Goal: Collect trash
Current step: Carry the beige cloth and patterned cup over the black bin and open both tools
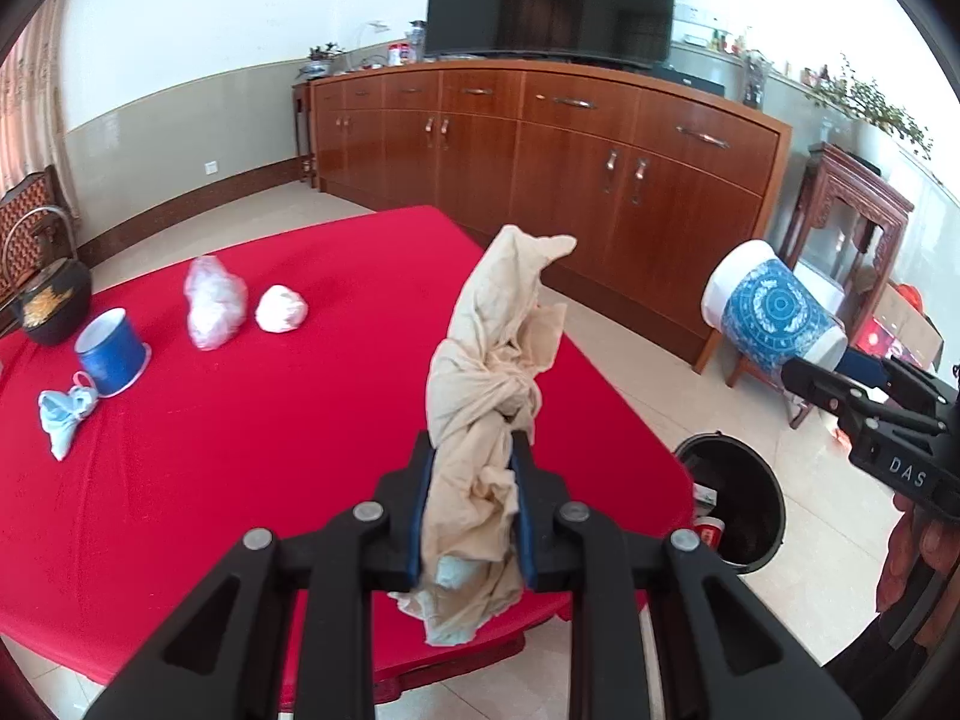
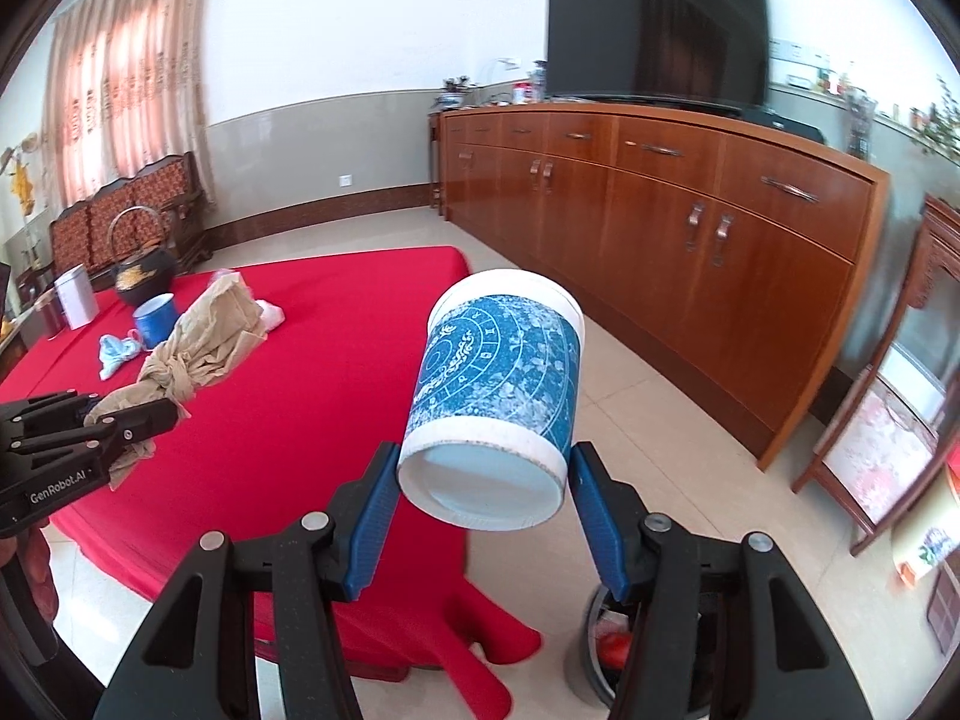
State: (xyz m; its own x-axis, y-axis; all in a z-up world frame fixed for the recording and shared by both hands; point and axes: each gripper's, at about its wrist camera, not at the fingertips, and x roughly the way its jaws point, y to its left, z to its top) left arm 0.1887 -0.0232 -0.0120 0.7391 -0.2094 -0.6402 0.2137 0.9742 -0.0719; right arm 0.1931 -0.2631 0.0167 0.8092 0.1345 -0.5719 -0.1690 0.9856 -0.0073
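Note:
My left gripper (image 1: pixel 471 450) is shut on a knotted beige rag (image 1: pixel 495 360), held up over the near edge of the red table (image 1: pixel 240 450); the same rag (image 2: pixel 198 342) shows at the left of the right wrist view. My right gripper (image 2: pixel 483 468) is shut on a blue-and-white patterned paper cup (image 2: pixel 498 378), lifted beyond the table's corner; that cup (image 1: pixel 774 306) also appears at the right of the left wrist view. A black trash bin (image 1: pixel 741 498) stands on the floor by the table corner, with some trash inside. The bin (image 2: pixel 606 642) lies partly hidden below my right fingers.
On the table lie a crumpled plastic bag (image 1: pixel 213 303), a white paper wad (image 1: pixel 281 309), a blue cup (image 1: pixel 111 351), a light blue cloth scrap (image 1: pixel 63 414) and a black kettle (image 1: pixel 51 300). A long wooden cabinet (image 1: pixel 540 156) with a TV stands behind. A wooden chair (image 2: pixel 882 420) stands right.

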